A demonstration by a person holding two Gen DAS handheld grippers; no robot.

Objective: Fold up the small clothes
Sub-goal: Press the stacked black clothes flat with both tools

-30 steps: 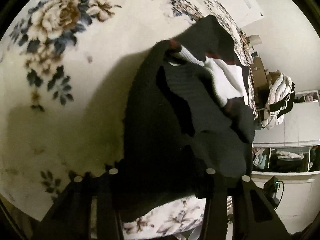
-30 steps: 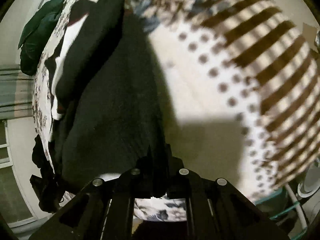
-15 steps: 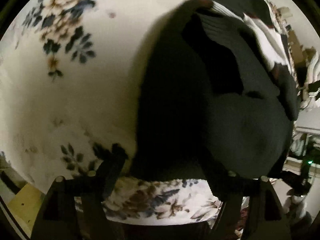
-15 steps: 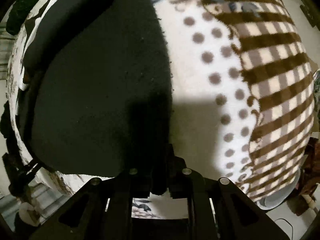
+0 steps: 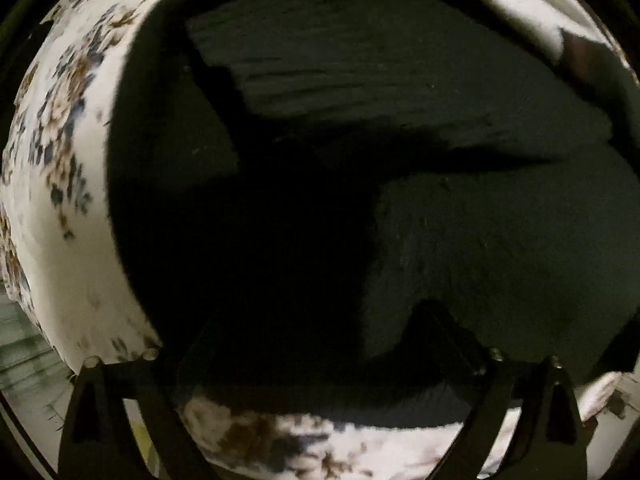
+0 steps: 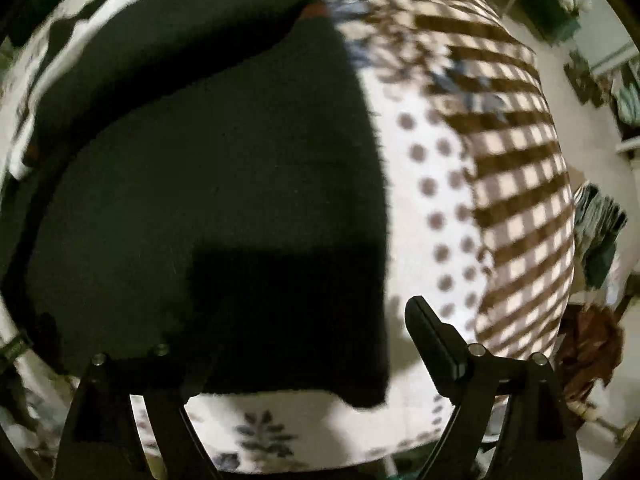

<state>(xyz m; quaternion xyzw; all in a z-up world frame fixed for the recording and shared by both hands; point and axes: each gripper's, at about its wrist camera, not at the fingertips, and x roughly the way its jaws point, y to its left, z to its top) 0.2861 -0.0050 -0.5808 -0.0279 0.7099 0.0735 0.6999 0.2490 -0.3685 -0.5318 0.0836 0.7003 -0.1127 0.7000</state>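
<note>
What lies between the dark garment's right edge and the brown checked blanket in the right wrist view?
A strip of white dotted fabric separates the dark garment from the brown checked blanket, visible in the right wrist view only.

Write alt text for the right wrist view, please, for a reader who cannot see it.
A dark garment lies flat on a patterned bedspread, filling the left of the view. The right gripper points down over its near edge, jaws opening, not gripping the cloth.

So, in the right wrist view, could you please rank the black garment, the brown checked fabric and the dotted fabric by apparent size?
1. Black garment, easily largest, though nearest the camera.
2. Brown checked fabric.
3. Dotted fabric, a narrower band; partly covered, so its true extent is unsure.
</note>
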